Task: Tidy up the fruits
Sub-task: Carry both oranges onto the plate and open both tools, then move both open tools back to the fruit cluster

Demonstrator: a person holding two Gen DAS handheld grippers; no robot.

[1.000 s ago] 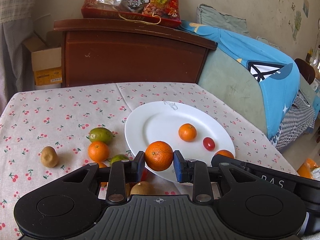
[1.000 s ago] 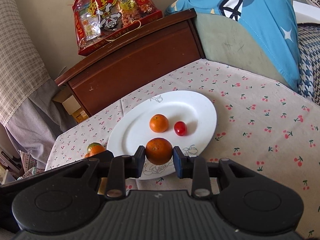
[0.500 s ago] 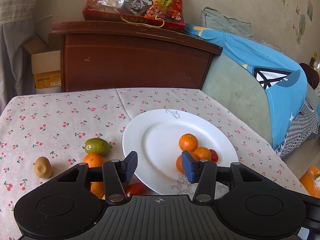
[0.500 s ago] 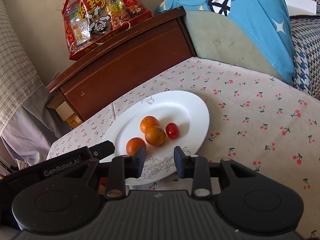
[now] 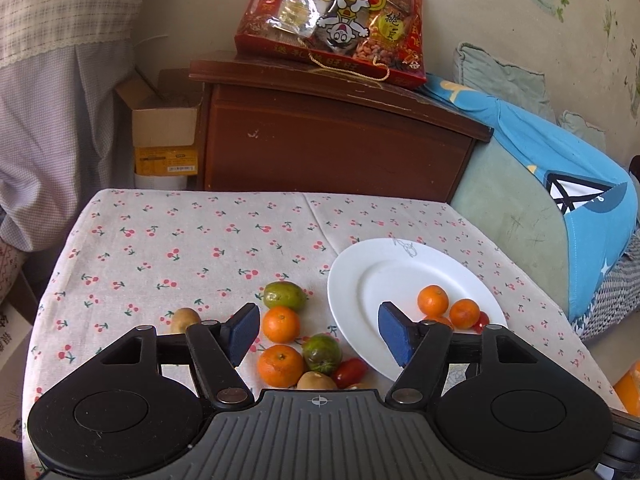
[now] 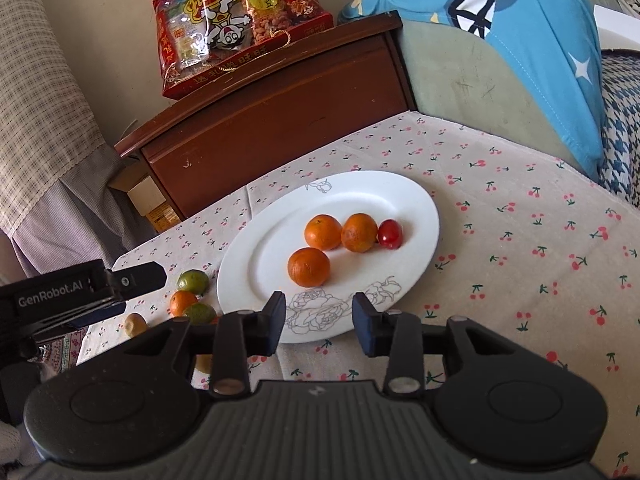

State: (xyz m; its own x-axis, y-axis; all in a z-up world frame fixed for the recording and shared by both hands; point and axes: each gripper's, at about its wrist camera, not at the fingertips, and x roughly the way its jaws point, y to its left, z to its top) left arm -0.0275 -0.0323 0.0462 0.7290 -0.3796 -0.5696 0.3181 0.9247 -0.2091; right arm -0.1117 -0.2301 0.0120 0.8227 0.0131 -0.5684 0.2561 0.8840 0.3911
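Observation:
A white plate point(image 6: 424, 208) holds three oranges point(image 6: 309, 266) and a red cherry tomato point(image 6: 389, 234). My right gripper point(image 6: 320, 320) hovers at the plate's near rim. Its jaws are opening and nothing is between them. In the left wrist view the plate point(image 5: 400, 272) sits to the right. My left gripper point(image 5: 319, 332) hangs above loose fruit on the cloth, its jaws opening and its pads touching nothing. Below it lie two oranges point(image 5: 281, 324), a green fruit point(image 5: 284, 295), a green-red tomato point(image 5: 322, 353), a red tomato point(image 5: 351, 372) and a brown fruit point(image 5: 185, 319).
The table wears a cherry-print cloth point(image 5: 180, 240). Behind it stands a brown wooden cabinet point(image 5: 332, 148) with a red snack bag point(image 5: 340, 20) on top. A sofa with a blue cover point(image 5: 560, 168) borders the right side. A cardboard box point(image 5: 164, 136) sits beside the cabinet.
Both grippers let go of their oranges, which now rest on the plate. Both drew back with wider jaws. The left one swung left over the loose fruit.

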